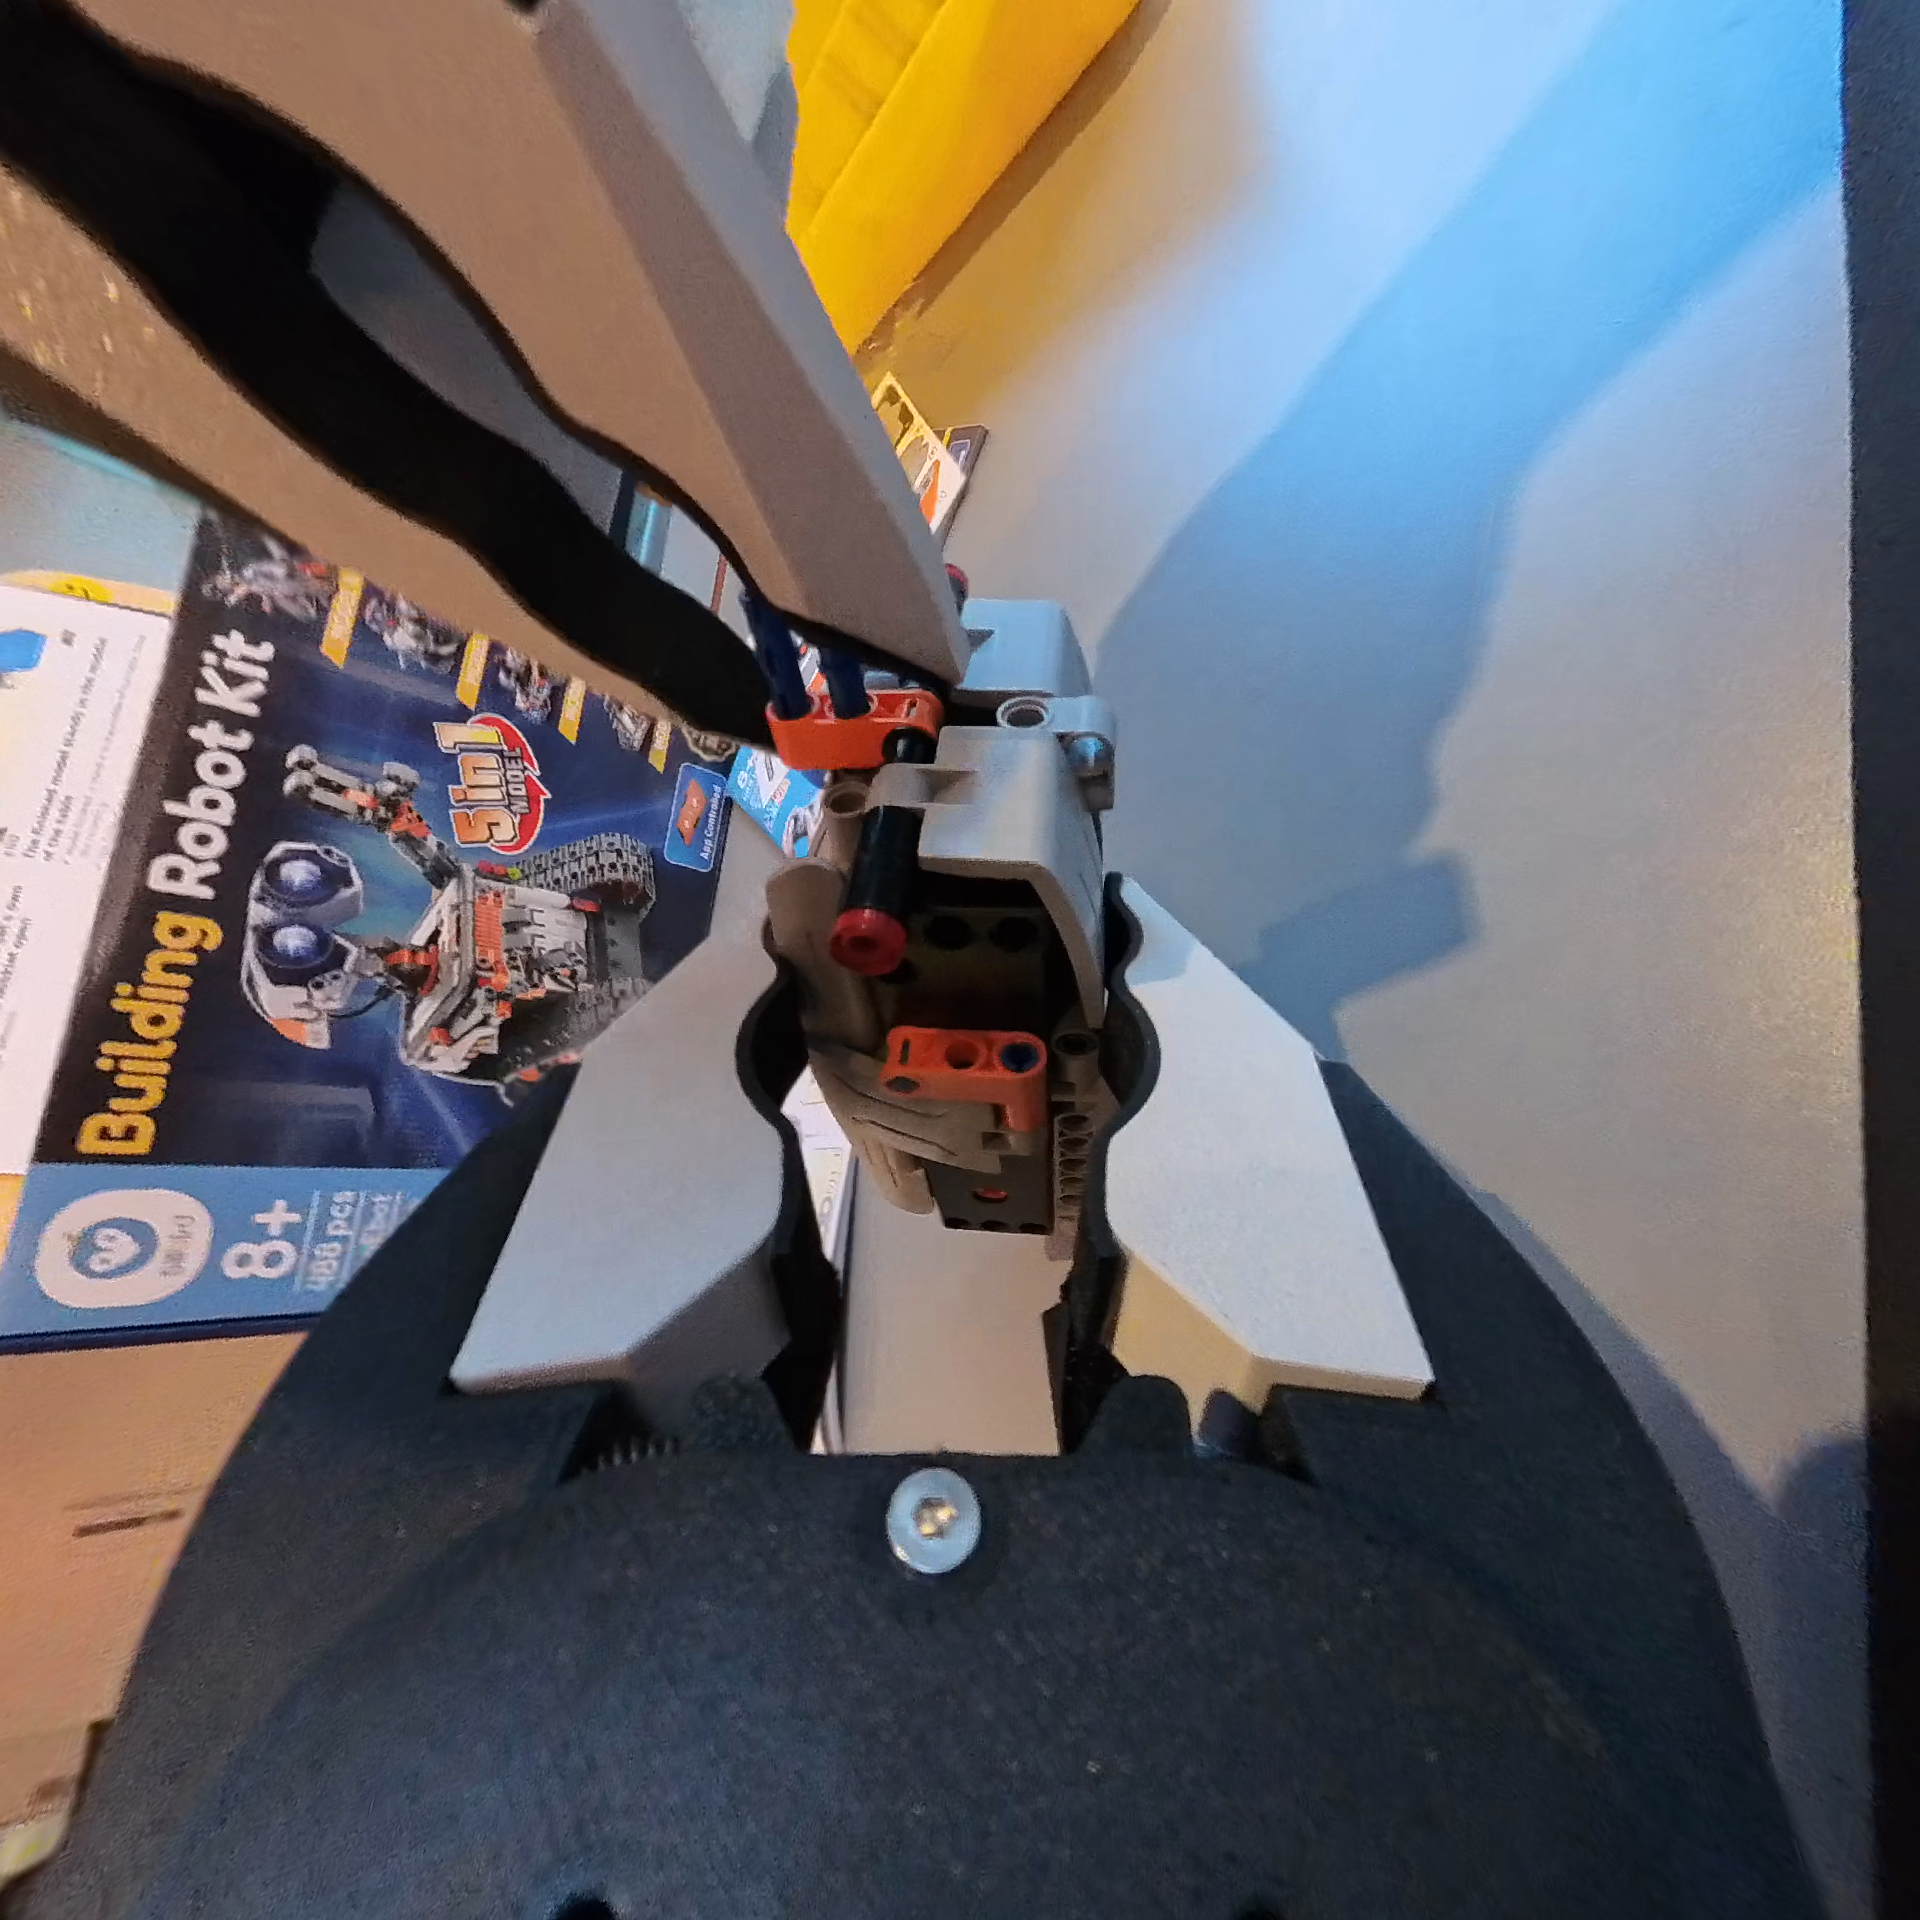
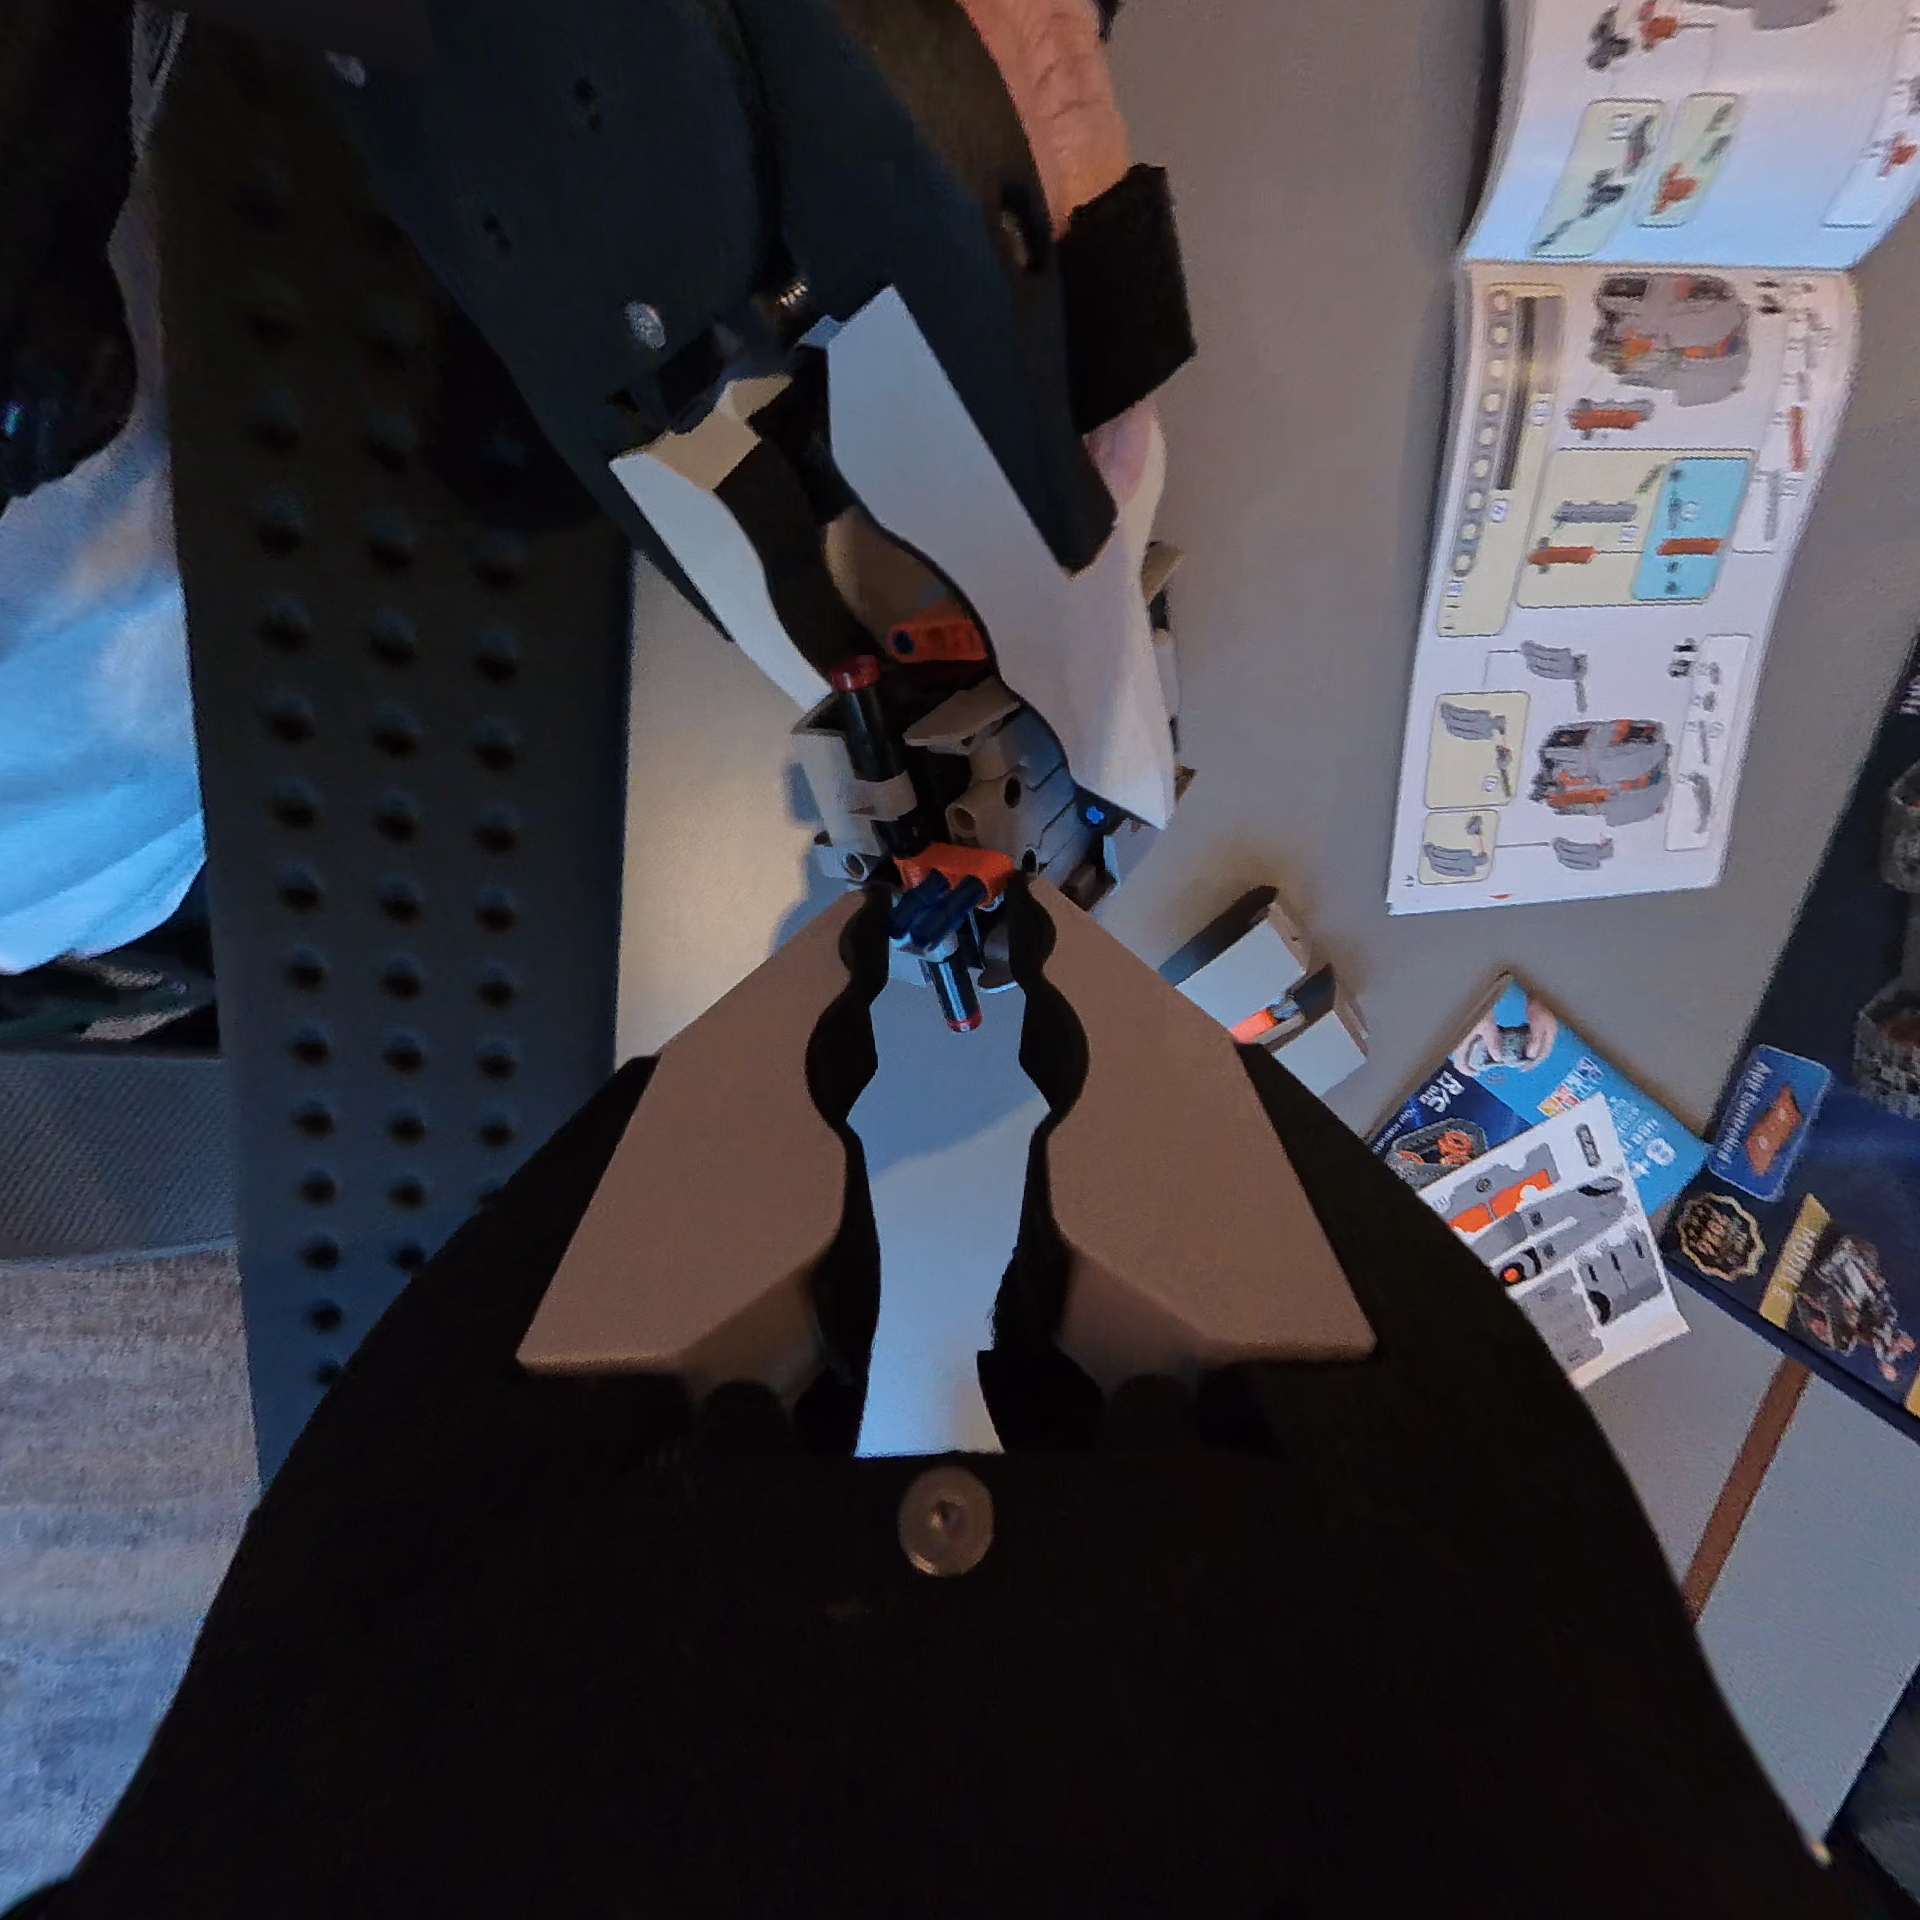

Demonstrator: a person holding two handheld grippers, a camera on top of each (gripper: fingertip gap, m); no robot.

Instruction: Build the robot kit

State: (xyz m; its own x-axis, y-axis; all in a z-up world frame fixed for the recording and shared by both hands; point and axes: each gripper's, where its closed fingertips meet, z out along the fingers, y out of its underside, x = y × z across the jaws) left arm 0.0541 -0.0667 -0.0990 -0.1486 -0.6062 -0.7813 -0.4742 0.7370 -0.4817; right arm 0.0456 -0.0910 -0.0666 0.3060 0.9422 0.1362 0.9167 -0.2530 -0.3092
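My left gripper (image 1: 945, 997) is shut on a grey brick-built assembly (image 1: 997, 831) with black and orange parts and a black axle with a red tip (image 1: 878, 883). It holds the assembly above the grey table (image 1: 1507, 623). My right gripper (image 2: 945, 899) is shut on an orange connector with dark blue pins (image 2: 951, 873) and holds it against the end of the assembly (image 2: 997, 790). In the left wrist view the right gripper (image 1: 925, 665) comes in from the upper left, with the connector (image 1: 852, 727) at its tip. In the right wrist view the left gripper (image 2: 987, 748) reaches down from above.
A printed kit box (image 1: 312, 883) lies left of the grippers and a yellow bin (image 1: 935, 135) stands beyond. An open instruction booklet (image 2: 1621, 520), leaflets (image 2: 1538, 1174) and a loose grey brick part (image 2: 1268, 987) lie on the table. A dark perforated post (image 2: 384, 727) stands at the left. My right fingertips sit around 4 cm from my left ones. From either gripper's tips it is about 15 cm to the dark perforated post (image 2: 384, 727).
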